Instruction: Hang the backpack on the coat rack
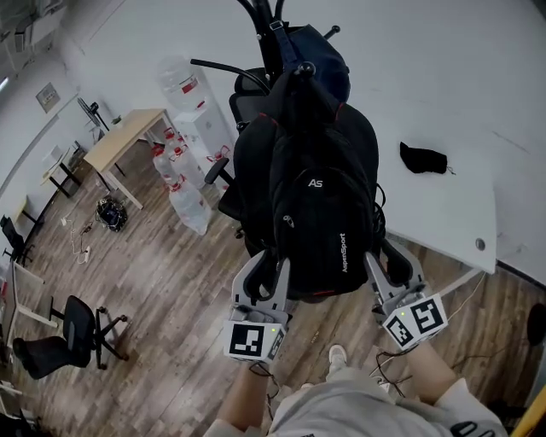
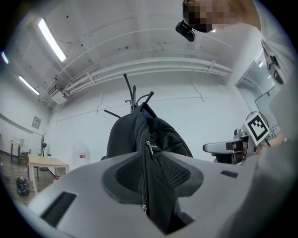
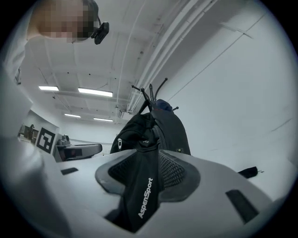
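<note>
The black backpack (image 1: 316, 205) hangs upright from the black coat rack (image 1: 264, 17), its top loop over a hook. My left gripper (image 1: 266, 266) is at the pack's lower left corner and my right gripper (image 1: 388, 256) at its lower right. Both stand open, jaws spread. In the left gripper view the backpack (image 2: 139, 139) and the rack's hooks (image 2: 132, 95) show through the gap of the left gripper (image 2: 149, 162). In the right gripper view the lettered side of the backpack (image 3: 153, 130) fills the gap of the right gripper (image 3: 149, 162); the pads do not press on it.
A white table (image 1: 444, 213) stands right of the rack with a small black object (image 1: 422, 158) on it. Water bottles (image 1: 183, 81) and a wooden desk (image 1: 128, 136) are at the left. An office chair (image 1: 64, 341) stands on the wooden floor at lower left.
</note>
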Available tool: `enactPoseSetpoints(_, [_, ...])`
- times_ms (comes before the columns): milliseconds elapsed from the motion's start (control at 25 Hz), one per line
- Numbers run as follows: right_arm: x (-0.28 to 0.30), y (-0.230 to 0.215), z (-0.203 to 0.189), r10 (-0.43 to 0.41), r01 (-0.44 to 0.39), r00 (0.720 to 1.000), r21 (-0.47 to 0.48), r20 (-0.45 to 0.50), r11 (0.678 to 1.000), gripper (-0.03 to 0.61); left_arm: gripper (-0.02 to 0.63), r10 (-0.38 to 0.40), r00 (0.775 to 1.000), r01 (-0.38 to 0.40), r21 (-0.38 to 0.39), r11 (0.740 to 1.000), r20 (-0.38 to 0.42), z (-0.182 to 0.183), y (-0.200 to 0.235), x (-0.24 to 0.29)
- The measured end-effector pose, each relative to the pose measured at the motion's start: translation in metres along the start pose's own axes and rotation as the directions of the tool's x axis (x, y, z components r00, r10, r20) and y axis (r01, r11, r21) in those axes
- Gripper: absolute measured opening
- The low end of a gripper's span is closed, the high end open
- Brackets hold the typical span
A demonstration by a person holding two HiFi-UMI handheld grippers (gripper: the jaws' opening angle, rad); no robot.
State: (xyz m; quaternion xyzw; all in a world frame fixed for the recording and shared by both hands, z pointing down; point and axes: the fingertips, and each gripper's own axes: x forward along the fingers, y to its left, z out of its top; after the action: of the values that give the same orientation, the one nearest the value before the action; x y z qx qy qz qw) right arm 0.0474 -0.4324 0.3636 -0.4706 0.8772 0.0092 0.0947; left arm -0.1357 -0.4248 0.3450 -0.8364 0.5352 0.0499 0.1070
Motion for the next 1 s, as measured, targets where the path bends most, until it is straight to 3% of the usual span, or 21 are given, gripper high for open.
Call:
enactPoseSetpoints(160, [-0.041, 0.014, 0.002, -0.084, 0.085, 0.996, -0.014, 0.027, 0.996, 0.086, 0.028, -0.004, 1.0, 0.004, -0.028, 1.0, 0.015, 0.006, -0.004, -0.037])
enactPoseSetpoints(240, [-0.064, 0.021, -0.002, -0.12, 0.12, 0.993, -0.003, 0.022, 0.993, 0.058, 0.014, -0.006, 1.0, 0.007, -0.049, 0.999, 0.014, 0.004, -0.007, -0.055])
enactPoseSetpoints(760, [-0.192, 0.041, -0.036, -0.283, 0.286, 0.957, 0.041, -0.059, 0.957, 0.052, 0.009, -0.122, 0.992, 0.122, -0.149, 0.981, 0.008, -0.015, -0.058, -0.121])
enactPoseSetpoints(1000, [-0.214, 0.043, -0.032, -0.286, 0.288, 0.957, 0.054, -0.047, 0.956, 0.052, 0.009, -0.101, 0.995, 0.101, -0.141, 0.985, 0.009, -0.008, -0.076, -0.133])
